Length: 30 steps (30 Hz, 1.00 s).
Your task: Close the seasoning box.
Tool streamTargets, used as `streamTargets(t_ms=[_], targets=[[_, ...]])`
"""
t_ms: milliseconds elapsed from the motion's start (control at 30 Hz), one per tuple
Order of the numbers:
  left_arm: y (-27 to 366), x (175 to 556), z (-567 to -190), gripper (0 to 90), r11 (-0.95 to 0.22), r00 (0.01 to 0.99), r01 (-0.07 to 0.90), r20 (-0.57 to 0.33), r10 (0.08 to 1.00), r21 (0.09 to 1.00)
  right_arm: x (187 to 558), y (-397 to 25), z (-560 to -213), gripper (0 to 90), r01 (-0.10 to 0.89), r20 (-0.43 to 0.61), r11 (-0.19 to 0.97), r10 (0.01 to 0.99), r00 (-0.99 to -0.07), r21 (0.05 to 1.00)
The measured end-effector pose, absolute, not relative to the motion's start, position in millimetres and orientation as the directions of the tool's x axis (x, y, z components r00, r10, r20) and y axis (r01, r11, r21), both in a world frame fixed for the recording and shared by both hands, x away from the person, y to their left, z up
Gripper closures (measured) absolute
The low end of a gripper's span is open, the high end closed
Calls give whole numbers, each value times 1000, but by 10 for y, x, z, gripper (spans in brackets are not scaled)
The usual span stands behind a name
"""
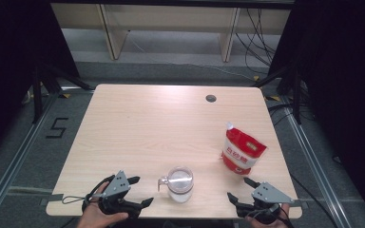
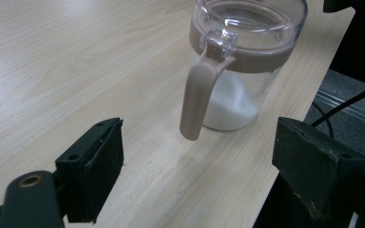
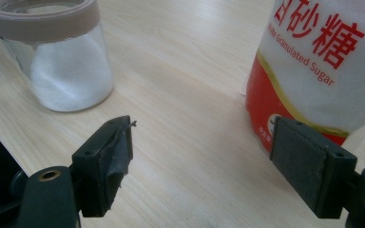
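The glass jar [image 1: 179,184] of white sugar stands at the worktop's [image 1: 147,128] near edge, between both grippers. The left gripper [image 1: 140,191] faces its handle [image 2: 197,97], fingers wide. The right gripper [image 1: 241,189], fingers wide, faces the upright sugar bag [image 1: 241,151].

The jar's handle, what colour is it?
The handle is a dull pinkish brown, clearest in the left gripper view.

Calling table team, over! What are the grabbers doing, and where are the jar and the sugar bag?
Left gripper open, empty, facing jar handle. Right gripper open, empty, near sugar bag. Jar lidded, partly full, at near edge. Nothing in the way.
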<state>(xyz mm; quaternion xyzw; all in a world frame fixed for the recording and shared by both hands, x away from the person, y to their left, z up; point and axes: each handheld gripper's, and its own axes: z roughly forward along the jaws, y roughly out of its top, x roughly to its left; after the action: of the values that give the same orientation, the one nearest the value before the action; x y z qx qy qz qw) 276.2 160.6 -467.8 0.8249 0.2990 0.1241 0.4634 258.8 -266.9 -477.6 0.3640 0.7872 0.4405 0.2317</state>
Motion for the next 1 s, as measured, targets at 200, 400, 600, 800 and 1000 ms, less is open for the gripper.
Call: streamTargets(t_ms=[200, 400, 600, 800, 1000], targets=[[1633, 2733, -4731, 175, -381, 787, 391, -89, 611, 838, 2588, -2666, -4777, 234, 368, -46, 348, 777, -628, 862], [1665, 2695, -4774, 177, -403, 789, 403, -88, 608, 822, 2587, -2662, -4781, 231, 365, -47, 346, 778, -626, 865], [1693, 2669, -4805, 177, -435, 791, 390, -54, 609, 811, 2575, -2649, -4783, 226, 379, -36, 342, 781, -623, 860], [1700, 2620, -4848, 177, -434, 790, 401, -64, 610, 807, 2583, -2646, -4789, 226, 372, -42, 354, 770, -636, 858], [1725, 2582, -4875, 177, -427, 783, 409, -70, 618, 806, 2585, -2646, -4788, 219, 368, -50, 370, 759, -649, 853]])
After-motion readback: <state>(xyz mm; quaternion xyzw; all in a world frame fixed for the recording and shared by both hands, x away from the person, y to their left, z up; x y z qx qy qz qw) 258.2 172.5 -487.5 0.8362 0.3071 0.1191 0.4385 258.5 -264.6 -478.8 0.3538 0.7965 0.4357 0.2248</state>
